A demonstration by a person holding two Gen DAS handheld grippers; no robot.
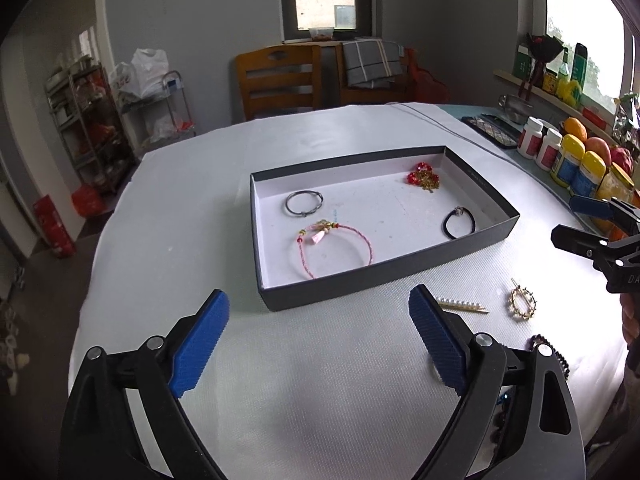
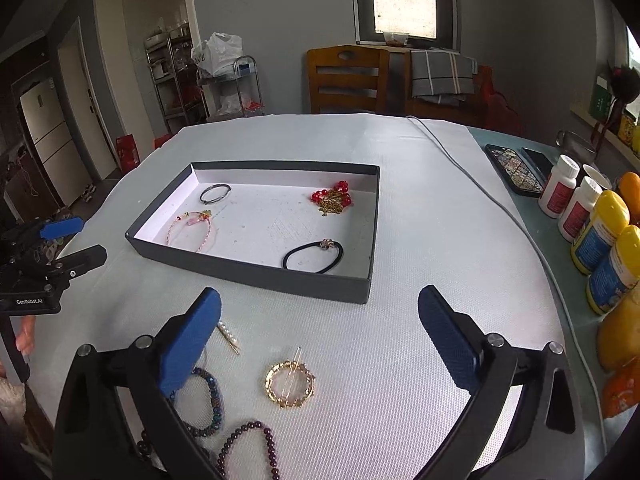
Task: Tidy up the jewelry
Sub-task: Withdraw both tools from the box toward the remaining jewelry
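Observation:
A dark grey box (image 1: 360, 284) with a white floor lies mid-table. In it are a silver bangle (image 1: 287, 203), a pink cord bracelet (image 1: 320, 235), a red-bead and gold piece (image 1: 424, 179) and a black hair tie (image 1: 459, 212). On the cloth in front lie a pearl pin (image 2: 229, 336), a gold round clip (image 2: 290, 384), a blue-bead bracelet (image 2: 214, 392) and a purple-bead bracelet (image 2: 256, 428). My left gripper (image 1: 319, 298) is open and empty just short of the box's near wall. My right gripper (image 2: 320, 295) is open and empty above the gold clip.
White and yellow bottles (image 2: 592, 224), fruit (image 1: 588, 136) and a patterned case (image 2: 516, 174) line the table's right side. A grey cable (image 2: 480, 184) runs across the cloth right of the box. Wooden chairs (image 2: 346, 80) stand beyond the far edge.

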